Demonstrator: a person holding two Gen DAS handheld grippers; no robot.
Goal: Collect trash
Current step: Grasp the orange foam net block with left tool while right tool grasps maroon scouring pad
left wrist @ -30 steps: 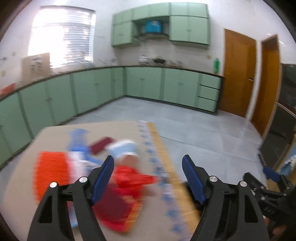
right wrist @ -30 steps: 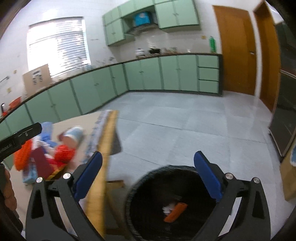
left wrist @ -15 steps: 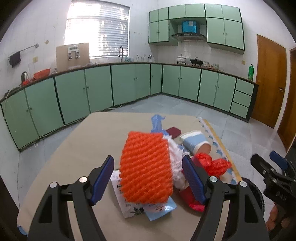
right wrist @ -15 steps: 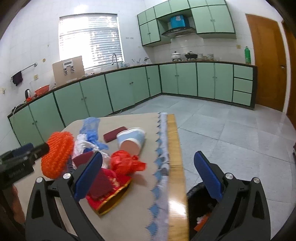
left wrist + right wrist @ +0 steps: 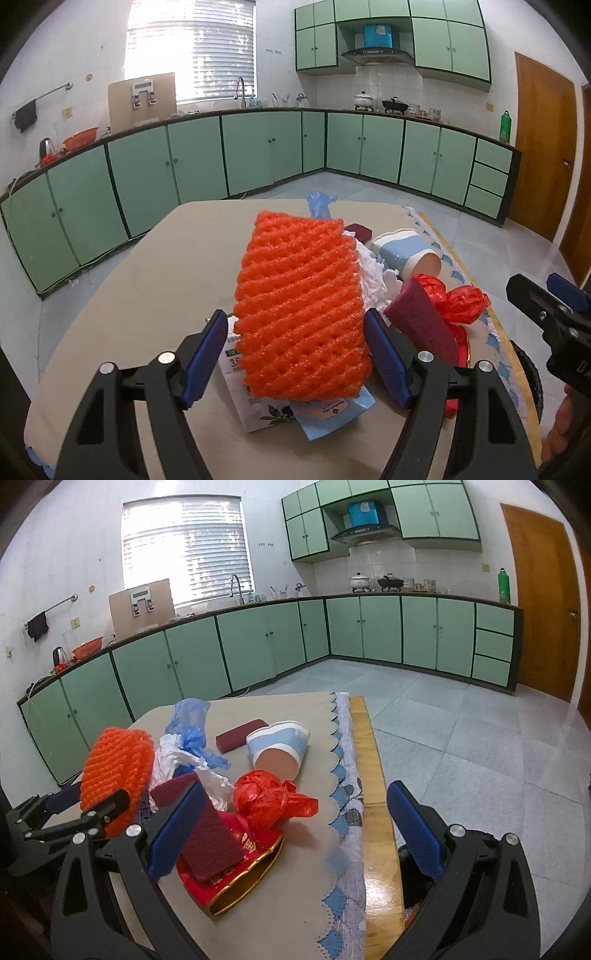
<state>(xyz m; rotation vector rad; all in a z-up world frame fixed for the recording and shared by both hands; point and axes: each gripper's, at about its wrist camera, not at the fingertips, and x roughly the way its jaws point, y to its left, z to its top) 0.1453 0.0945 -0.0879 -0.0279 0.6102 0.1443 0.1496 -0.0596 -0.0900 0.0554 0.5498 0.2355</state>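
Note:
An orange foam net (image 5: 299, 310) tops the trash pile on the beige-clothed table (image 5: 147, 288). My left gripper (image 5: 295, 314) straddles it: the jaws are closing, the right pad is at the net's edge, and the left pad still stands a little off it. My right gripper (image 5: 295, 786) is open over the table's right side with nothing held; a crumpled red plastic bag (image 5: 269, 801) lies ahead between its fingers, and a maroon card (image 5: 210, 834) leans by the left finger. A blue-and-white paper cup (image 5: 277, 749) lies on its side behind.
A blue plastic bag (image 5: 192, 720), white plastic, a maroon pad (image 5: 240, 734), a red gold-edged packet (image 5: 243, 871) and printed wrappers (image 5: 325, 410) fill the pile. A black bin (image 5: 417, 878) stands on the floor past the table's wooden right edge (image 5: 369, 775). Green cabinets line the walls.
Both views swung from the floor and bin onto the table. The left gripper came down around the orange net. The right gripper moved from over the bin to beside the pile.

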